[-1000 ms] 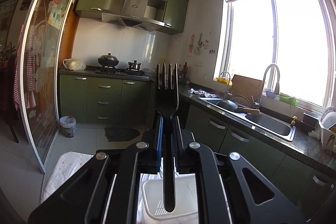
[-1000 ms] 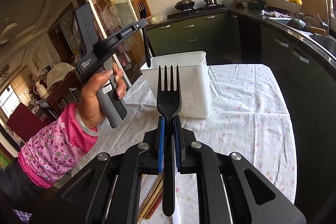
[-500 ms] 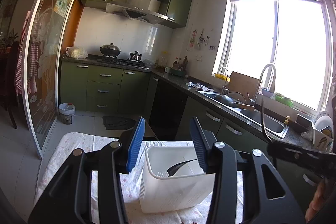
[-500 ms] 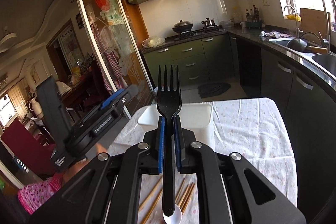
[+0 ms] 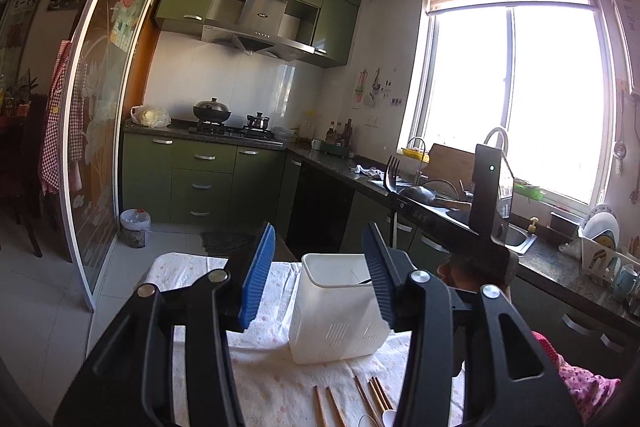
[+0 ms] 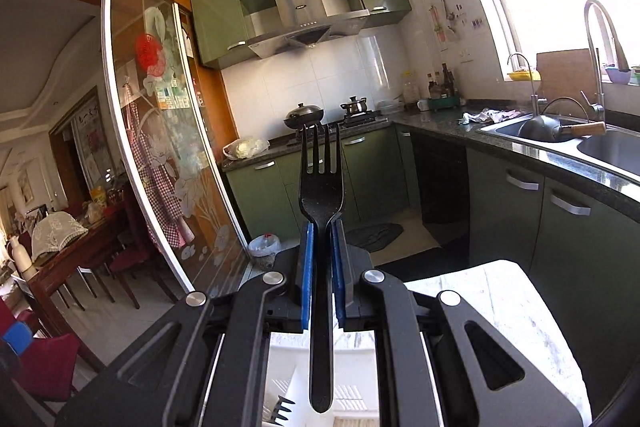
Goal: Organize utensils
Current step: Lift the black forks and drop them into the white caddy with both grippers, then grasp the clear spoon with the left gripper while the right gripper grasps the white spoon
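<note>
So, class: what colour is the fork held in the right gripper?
Black. The fork shows best in the right wrist view, clamped in the right gripper.

On the bench (image 5: 192,267) ahead of my left gripper (image 5: 320,271) stands the utensil bin (image 5: 336,315), seen between my parted jaws. Chopsticks (image 5: 370,399) lie on the bench in front of the bin, nearer me. To the right of the bin, my right gripper (image 6: 320,255) hangs above it with a fork (image 6: 321,195) between its jaws, tines up, handle down over the bin's opening. Another fork (image 6: 280,411) lies inside the bin, below the held fork.
</note>
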`<act>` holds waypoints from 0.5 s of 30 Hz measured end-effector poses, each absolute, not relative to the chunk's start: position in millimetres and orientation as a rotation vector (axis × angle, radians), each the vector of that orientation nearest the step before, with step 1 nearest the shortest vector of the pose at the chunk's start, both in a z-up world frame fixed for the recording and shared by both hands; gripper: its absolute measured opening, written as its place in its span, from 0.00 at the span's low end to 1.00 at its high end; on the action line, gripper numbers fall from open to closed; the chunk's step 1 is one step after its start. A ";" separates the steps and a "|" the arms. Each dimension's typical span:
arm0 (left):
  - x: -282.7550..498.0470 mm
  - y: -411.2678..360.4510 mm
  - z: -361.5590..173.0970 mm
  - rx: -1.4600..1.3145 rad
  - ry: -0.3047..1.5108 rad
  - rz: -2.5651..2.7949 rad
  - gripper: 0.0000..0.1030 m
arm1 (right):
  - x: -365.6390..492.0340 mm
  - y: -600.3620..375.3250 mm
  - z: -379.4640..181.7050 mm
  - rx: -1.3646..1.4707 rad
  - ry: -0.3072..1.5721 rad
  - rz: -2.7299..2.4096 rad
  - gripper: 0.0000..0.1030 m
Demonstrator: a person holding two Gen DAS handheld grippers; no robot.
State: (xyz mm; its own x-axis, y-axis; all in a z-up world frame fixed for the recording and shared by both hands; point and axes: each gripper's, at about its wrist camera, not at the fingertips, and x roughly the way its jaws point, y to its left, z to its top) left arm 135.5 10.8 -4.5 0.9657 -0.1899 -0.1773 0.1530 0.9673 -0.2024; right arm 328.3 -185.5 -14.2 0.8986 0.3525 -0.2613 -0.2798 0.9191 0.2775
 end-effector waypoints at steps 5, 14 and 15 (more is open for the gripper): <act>137.4 8.6 -8.1 -0.187 0.227 -0.172 0.44 | 304.4 -193.1 -37.6 0.228 0.298 0.320 0.10; 139.4 -6.7 -18.9 -0.143 0.325 -0.175 0.47 | 270.2 -196.7 -50.2 0.163 0.320 0.352 0.10; 139.9 -8.1 -20.2 -0.138 0.343 -0.173 0.47 | 265.8 -198.1 -52.1 0.162 0.327 0.359 0.10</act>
State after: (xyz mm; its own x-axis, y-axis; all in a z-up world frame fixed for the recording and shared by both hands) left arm 139.9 -8.1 -20.2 0.9272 -0.1917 -0.3219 0.1451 0.9759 -0.1632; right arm 265.8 -198.1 -52.1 0.8848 0.3695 -0.2841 -0.3177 0.9241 0.2125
